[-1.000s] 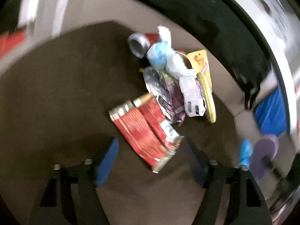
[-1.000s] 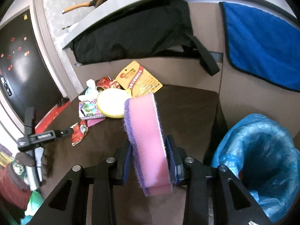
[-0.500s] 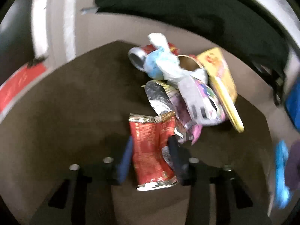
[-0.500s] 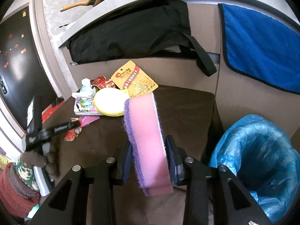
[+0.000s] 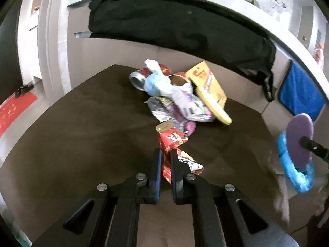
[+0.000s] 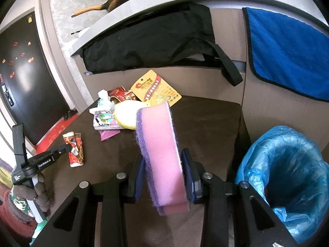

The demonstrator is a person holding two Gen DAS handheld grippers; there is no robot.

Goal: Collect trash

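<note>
My left gripper (image 5: pixel 165 154) is shut on a red snack wrapper (image 5: pixel 173 142) on the dark brown table (image 5: pixel 82 135); the wrapper also shows in the right wrist view (image 6: pixel 74 147). My right gripper (image 6: pixel 162 164) is shut on a pink and purple sponge (image 6: pixel 160 154), held above the table's right part. A trash pile (image 5: pixel 176 94) lies at the table's back: a can, crumpled tissue, wrappers, a yellow round sponge (image 6: pixel 126 114) and a yellow card (image 6: pixel 156 87). A bin with a blue bag (image 6: pixel 285 175) stands to the table's right.
A black bag (image 6: pixel 148 43) lies on a shelf behind the table. A blue towel (image 6: pixel 287 49) hangs at the right. A pan (image 6: pixel 117 0) sits on the counter above. The left gripper's body (image 6: pixel 30 164) is at the table's left edge.
My left gripper has closed on the red wrapper, which is now crumpled between the fingers. My right gripper holds the sponge as before, nearly still.
</note>
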